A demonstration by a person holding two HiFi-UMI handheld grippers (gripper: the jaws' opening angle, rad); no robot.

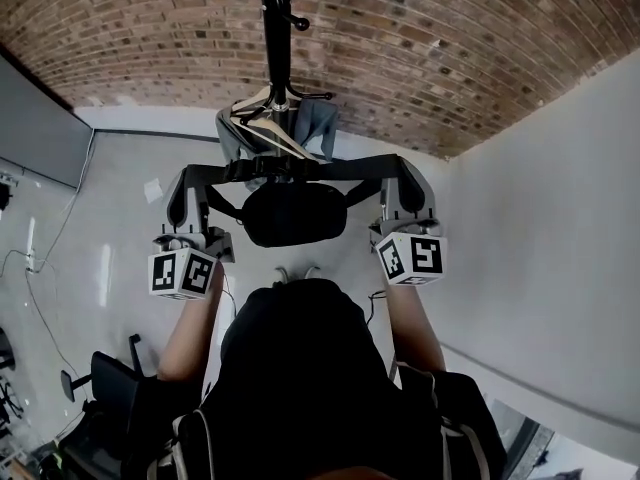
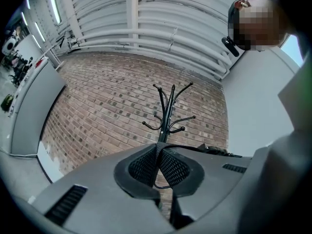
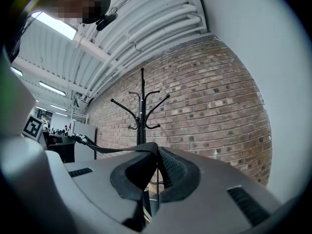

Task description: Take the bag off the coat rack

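left claw [image 2: 158, 161] and right claw [image 3: 155, 165] are each clenched on the flat woven strap [image 1: 300, 168], pinched between mesh-textured pads [image 2: 142, 165]. the rounded black bag [image 1: 293, 213] hangs between them, near the metal coat rack [image 1: 277, 28]. the rack's lower pole is hidden, and a grey garment [image 1: 318, 126] is partly covered.

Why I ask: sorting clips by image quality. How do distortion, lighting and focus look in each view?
Head view: fisheye bows the brick wall into an arch; the light is even, but the black bag shows little detail. Left gripper view: dark round border, coat rack sharp against the bricks. Right gripper view: same border, ceiling light blown out at upper left.
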